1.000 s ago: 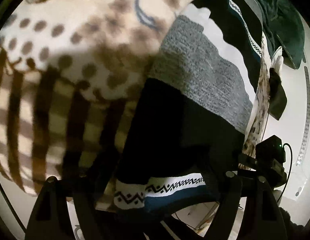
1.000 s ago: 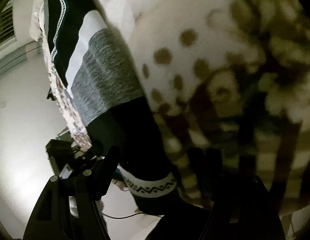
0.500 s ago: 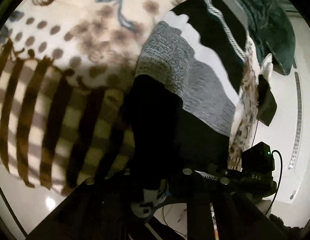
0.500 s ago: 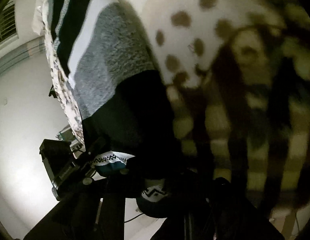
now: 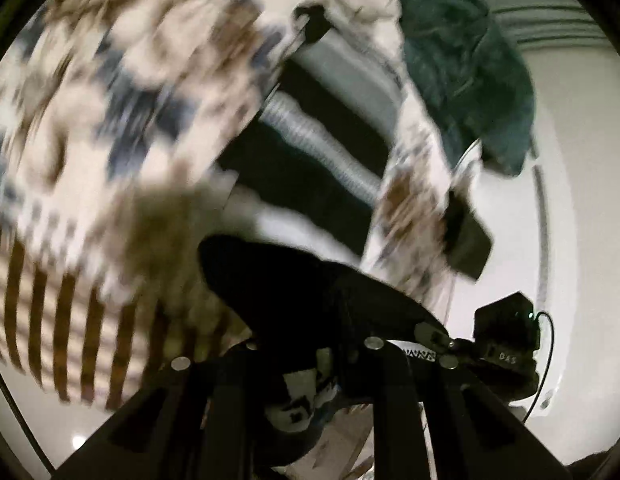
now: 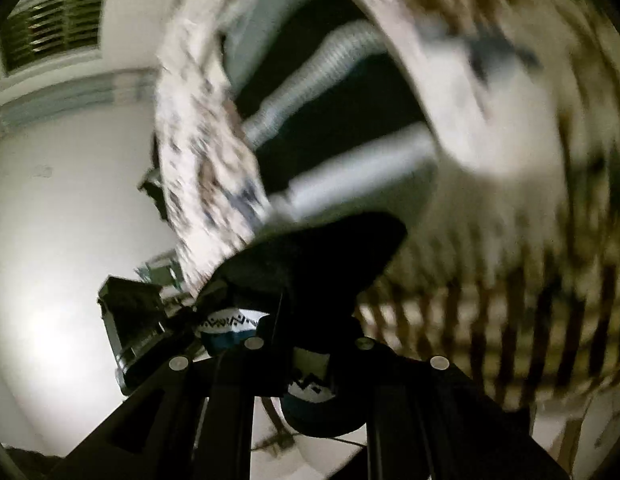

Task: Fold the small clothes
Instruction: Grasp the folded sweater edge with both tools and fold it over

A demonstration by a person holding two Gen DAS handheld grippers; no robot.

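- The sweater (image 5: 310, 168), a dark knit with grey and white bands, lies on a patterned blanket (image 5: 109, 140) over a bed; its long axis runs away from both cameras, hem near, the rest stretching far along the blanket.
- The left gripper (image 5: 305, 396) has its jaws pressed together on the patterned hem; black cloth rises just ahead of the jaws in a raised hump.
- The right gripper (image 6: 310, 384) likewise pinches the hem, at another point along it; the same black hump stands just ahead of its jaws.
- Both hands are at the near end of the garment, side by side; neither is clearly nearer the far end. Each view shows the other gripper's body low at the side, close by.
- The relation the fold turns on, as I judge it: the held hem is at the near end and the free body lies straight ahead, so the hem must travel forward along the long axis to land on the far part.
- Both views are blurred, so the exact edge of the garment's far end cannot be told.
- Count: one sweater in hand; one blanket; one dark green cloth (image 5: 470, 80) heaped past the bed's far side, well apart from the jaws; two grippers, both closed on cloth.
- A risk, in my view: the two pinch points may not be level, which would skew the fold line.
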